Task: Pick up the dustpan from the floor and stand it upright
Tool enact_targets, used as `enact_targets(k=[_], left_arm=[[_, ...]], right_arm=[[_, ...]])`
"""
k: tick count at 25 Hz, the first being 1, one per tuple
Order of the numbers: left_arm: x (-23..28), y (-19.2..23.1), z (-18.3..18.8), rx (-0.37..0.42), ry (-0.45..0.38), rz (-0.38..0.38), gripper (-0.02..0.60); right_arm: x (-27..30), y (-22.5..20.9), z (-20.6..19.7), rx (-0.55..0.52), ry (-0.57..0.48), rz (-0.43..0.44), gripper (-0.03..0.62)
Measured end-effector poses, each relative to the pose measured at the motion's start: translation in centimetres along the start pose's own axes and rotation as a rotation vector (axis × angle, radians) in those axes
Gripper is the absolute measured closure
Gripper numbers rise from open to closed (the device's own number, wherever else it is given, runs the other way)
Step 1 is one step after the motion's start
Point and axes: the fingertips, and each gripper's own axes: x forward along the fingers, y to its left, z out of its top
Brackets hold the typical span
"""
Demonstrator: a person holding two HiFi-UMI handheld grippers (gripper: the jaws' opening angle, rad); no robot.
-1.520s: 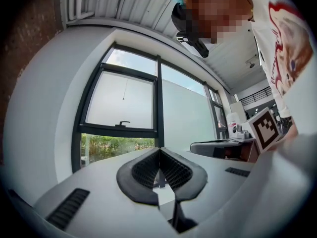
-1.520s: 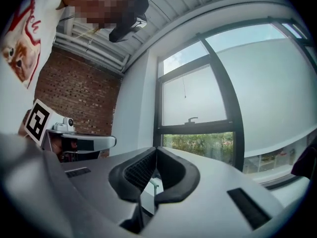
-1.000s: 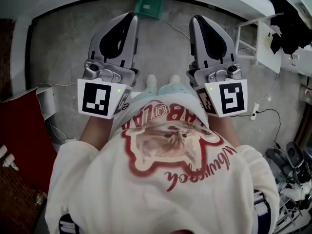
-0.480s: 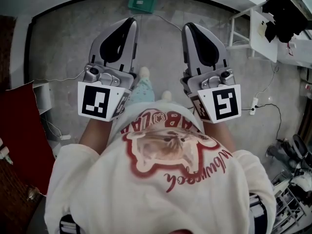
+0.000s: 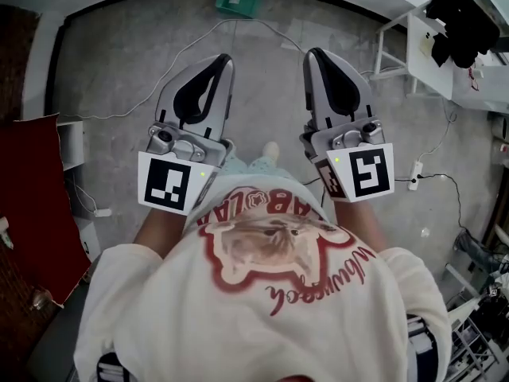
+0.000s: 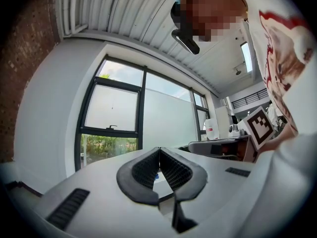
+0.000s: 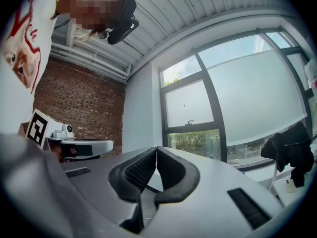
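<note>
A green dustpan [image 5: 239,0] lies on the grey floor by the far wall, at the top edge of the head view. Both grippers are held level in front of the person's body, side by side and well short of it. My left gripper [image 5: 222,60] is shut with nothing in it; in the left gripper view its ribbed pads [image 6: 148,168] meet at the tips against a window. My right gripper [image 5: 315,56] is also shut and empty, its pads [image 7: 140,170] touching in the right gripper view. Neither gripper view shows the dustpan.
A white cable [image 5: 262,25] runs across the floor between the grippers and the dustpan. A red cloth [image 5: 32,197] lies at the left, and a white rack [image 5: 421,46] with dark clothing stands at the right. A power strip [image 5: 413,180] lies beyond the right gripper.
The person has walked over the floor, feet swapping under the grippers. Both grippers travelled along, still shut and level. More of the white cable shows now.
</note>
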Motion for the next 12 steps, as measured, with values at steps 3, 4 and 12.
enact_targets(k=[3,4,12], left_arm=[[-0.7,-0.3,0.4,-0.024,0.001,-0.04,0.561],[-0.9,-0.3,0.7,-0.027,-0.001,-0.052,0.561],[-4.1,0.2,1.9,-0.024,-0.016,-0.095,0.561]], right_arm=[[-0.4,1.8,0.8,-0.018,-0.008,-0.02,0.569],[-0.5,2.5,1.1,-0.014,-0.016,-0.024,0.569],[-0.2,7.3,1.8,0.001,-0.012,-0.022,0.569]])
